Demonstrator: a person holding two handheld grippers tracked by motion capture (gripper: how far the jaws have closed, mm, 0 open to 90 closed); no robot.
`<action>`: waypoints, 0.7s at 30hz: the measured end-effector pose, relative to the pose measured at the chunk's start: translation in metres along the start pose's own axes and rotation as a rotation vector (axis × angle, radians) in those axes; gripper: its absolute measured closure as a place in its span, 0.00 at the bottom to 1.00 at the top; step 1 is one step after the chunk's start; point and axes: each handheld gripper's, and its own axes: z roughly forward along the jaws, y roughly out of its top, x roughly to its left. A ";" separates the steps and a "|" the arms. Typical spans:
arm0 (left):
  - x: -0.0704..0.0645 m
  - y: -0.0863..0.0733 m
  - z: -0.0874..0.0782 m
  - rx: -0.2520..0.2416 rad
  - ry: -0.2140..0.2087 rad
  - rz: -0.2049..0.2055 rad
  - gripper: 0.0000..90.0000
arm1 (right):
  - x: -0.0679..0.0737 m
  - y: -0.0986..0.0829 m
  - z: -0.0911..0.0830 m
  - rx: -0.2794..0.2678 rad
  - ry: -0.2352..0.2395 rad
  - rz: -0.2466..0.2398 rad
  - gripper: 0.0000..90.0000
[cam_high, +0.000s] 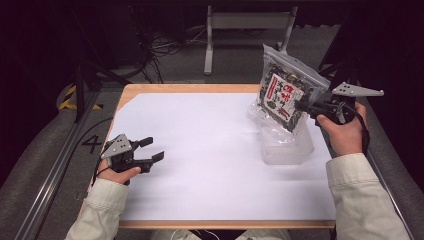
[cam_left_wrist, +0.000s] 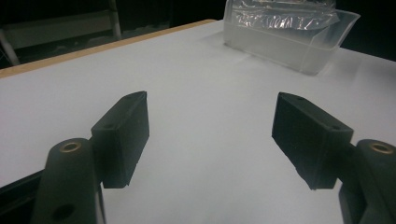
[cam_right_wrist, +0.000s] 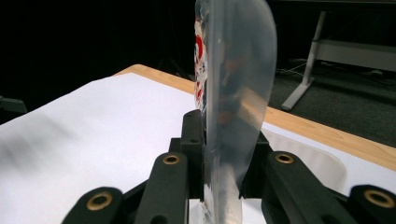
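Note:
My right gripper (cam_high: 303, 106) is shut on the edge of a clear snack bag (cam_high: 286, 90) with a red, white and black label, holding it in the air above a clear plastic tub (cam_high: 287, 145) at the table's right. In the right gripper view the bag (cam_right_wrist: 236, 84) stands edge-on, pinched between the jaws of the right gripper (cam_right_wrist: 223, 158). My left gripper (cam_high: 152, 149) rests open near the table's left edge, nothing between its fingers. In the left gripper view the left gripper (cam_left_wrist: 211, 135) points across the white sheet toward the tub (cam_left_wrist: 299, 44), which holds crinkled clear film.
A white sheet (cam_high: 200, 150) covers most of the wooden table (cam_high: 150, 89). Beyond the far edge are a table leg frame (cam_high: 240, 30) and floor cables (cam_high: 170, 47). A metal rail (cam_high: 55, 170) runs along the left side.

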 end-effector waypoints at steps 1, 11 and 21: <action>0.000 0.000 0.000 -0.005 -0.008 -0.005 0.34 | -0.001 0.000 -0.001 -0.001 -0.006 0.003 0.85; 0.000 0.000 0.000 -0.006 -0.006 -0.006 0.33 | -0.007 -0.002 -0.007 0.000 -0.042 0.010 0.85; 0.000 0.000 0.001 -0.004 0.002 -0.001 0.31 | -0.013 -0.008 -0.009 0.011 -0.080 0.026 0.85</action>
